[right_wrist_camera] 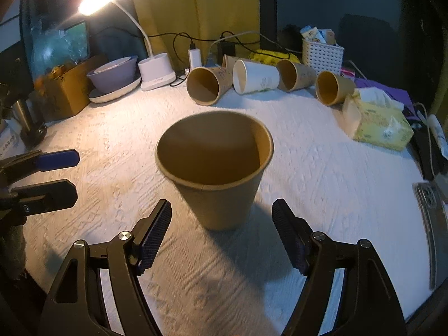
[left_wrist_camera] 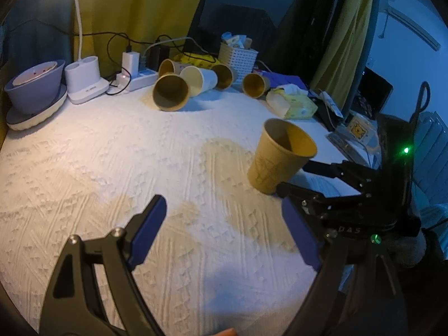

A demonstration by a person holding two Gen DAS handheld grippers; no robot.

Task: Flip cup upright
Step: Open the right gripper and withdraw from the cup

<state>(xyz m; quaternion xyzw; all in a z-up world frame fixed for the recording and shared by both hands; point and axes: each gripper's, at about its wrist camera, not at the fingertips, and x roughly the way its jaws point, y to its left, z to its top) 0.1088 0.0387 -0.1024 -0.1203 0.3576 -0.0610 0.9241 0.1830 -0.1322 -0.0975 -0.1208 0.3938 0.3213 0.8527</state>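
Here, the right claw (right_wrist_camera: 221, 224), fingers spread, flanks the upright cup (right_wrist_camera: 214, 165).

The only letters that can be read are "DAS", in pale print on the black body of the right gripper (left_wrist_camera: 294, 177), seen from the left wrist view. Dark handwriting marks the side of a brown paper cup (right_wrist_camera: 208, 85) lying at the back of the table, but it is too small to read.

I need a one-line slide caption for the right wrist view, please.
Open right gripper facing an upright brown cup on the white cloth; five cups lie on their sides behind.
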